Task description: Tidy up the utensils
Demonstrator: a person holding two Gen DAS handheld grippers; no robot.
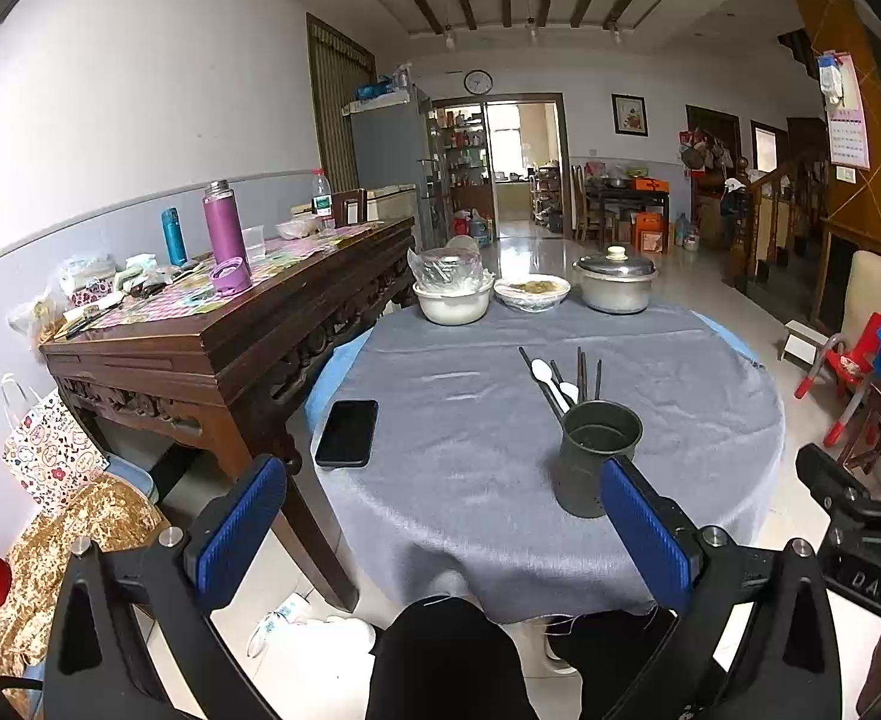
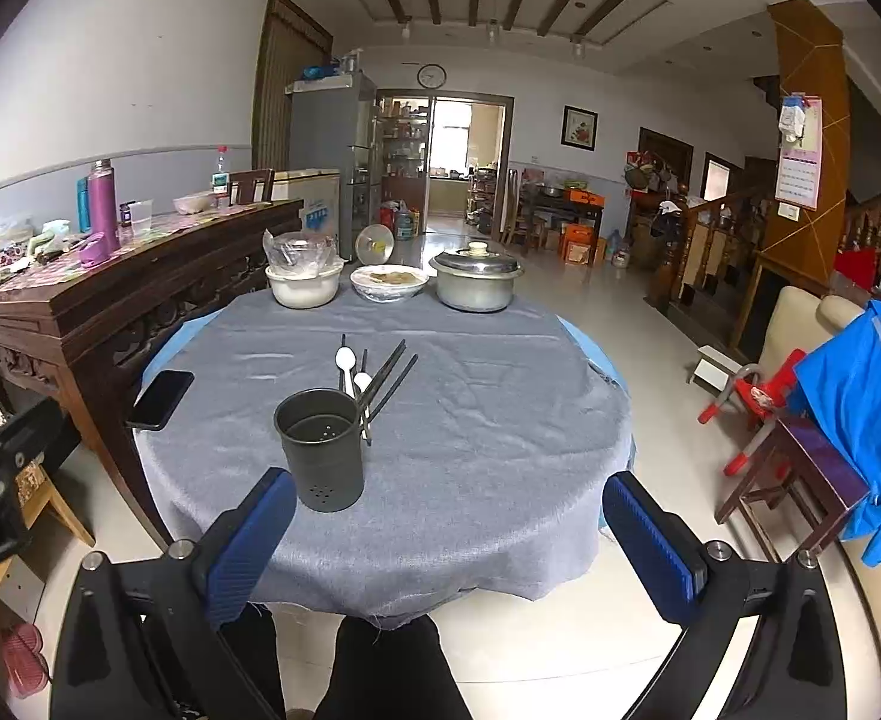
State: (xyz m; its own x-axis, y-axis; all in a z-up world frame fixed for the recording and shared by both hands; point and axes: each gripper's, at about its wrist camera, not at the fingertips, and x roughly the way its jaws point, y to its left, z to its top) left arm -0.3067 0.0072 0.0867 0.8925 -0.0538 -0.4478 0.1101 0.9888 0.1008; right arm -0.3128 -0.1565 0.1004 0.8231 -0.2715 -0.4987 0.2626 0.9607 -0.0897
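Nothing of the task appears to have been done yet. The dark perforated utensil holder [image 2: 319, 456] is seen standing upright and empty on the grey-clothed round bench [image 2: 500, 420], near its front edge. Just behind it, the utensils are laid flat on the cloth: two white spoons [image 2: 345, 360] and several dark chopsticks [image 2: 389, 384], their near ends lying beside the holder's rim. All of them are judged still to be gathered and dropped into the holder.

The left gripper [image 1: 440, 534] is held wide open with nothing between its blue pads, short of the bench edge. The right gripper [image 2: 449, 546] is likewise spread fully and is empty, also short of the bench.

At the far side of the bench a white bowl [image 2: 303, 288] with a plastic-wrapped dish on it, a covered plate of food [image 2: 389, 283] and a lidded metal pot [image 2: 476, 282] are set in a row.

In the left wrist view the black phone [image 1: 347, 433] is shown whole, lying flat on the cloth well apart from the holder, and the long wooden side table [image 1: 212, 324] is seen along its length. In the right wrist view the holder's perforated bottom is visible, and a blue garment [image 2: 860, 420] draped at the right is shown more fully.
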